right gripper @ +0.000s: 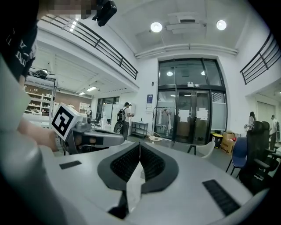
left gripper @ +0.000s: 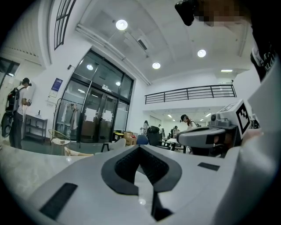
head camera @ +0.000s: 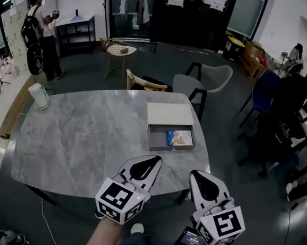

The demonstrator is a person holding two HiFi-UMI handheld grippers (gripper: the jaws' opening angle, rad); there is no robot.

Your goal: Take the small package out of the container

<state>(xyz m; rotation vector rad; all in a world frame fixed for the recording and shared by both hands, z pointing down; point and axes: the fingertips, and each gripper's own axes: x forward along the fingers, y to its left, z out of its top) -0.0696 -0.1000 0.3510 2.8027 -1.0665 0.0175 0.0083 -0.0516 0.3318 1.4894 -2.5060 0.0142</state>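
Only the head view shows the task's things. The open grey container (head camera: 171,139) sits at the right of the marble-grey table (head camera: 85,138), right of frame centre. The small package (head camera: 178,138), blue and peach, lies inside it toward its right end. A pale lid (head camera: 169,114) lies flat against the container's far side.

The left gripper (head camera: 152,160) and right gripper (head camera: 195,176) hang side by side at the lower centre over the table's near edge. They are well apart from the container. Each gripper view shows its jaws pressed together with nothing between them.

The gripper views show no container, but they do show ceiling lights, a mezzanine railing and tall glass doors.

A white cylinder (head camera: 39,96) stands at the table's left edge. Grey, wooden and blue chairs stand beyond the table. A person with a backpack (head camera: 38,28) stands at the upper left.
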